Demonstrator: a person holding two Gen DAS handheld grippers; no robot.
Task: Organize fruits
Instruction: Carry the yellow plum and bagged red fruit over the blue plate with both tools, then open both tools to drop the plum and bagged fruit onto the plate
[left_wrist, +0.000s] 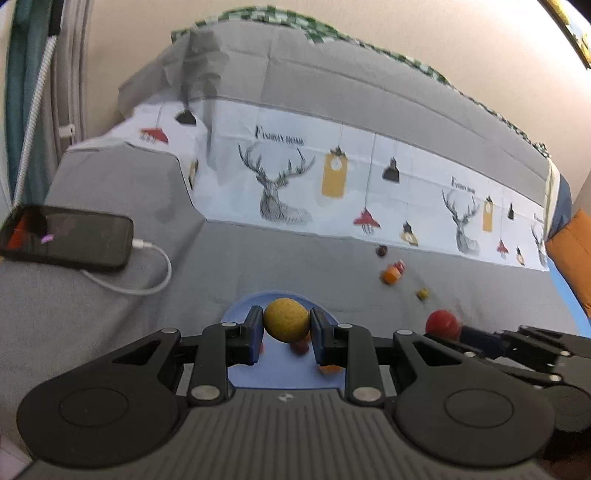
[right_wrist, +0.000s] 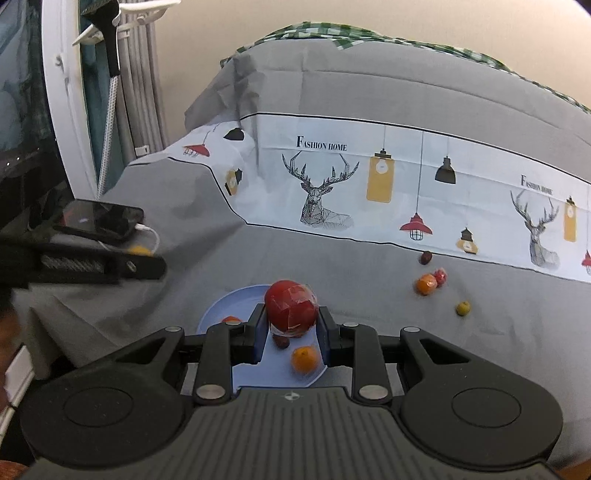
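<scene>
Both fruit-laden hand-held grippers (left_wrist: 286, 334) (right_wrist: 291, 332) over blue plate's (right_wrist: 236, 299) rim, open grey bedspread (right_wrist: 369, 332) beyond

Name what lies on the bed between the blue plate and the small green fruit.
Only bare grey sheet separates the blue plate from the green fruit, seen in the right wrist view.

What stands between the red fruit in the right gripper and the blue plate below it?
Nothing visible bars the way. The right gripper holds the red fruit over the blue plate. An orange and a small dark fruit already lie on the plate, so it should go on the bare part.
</scene>
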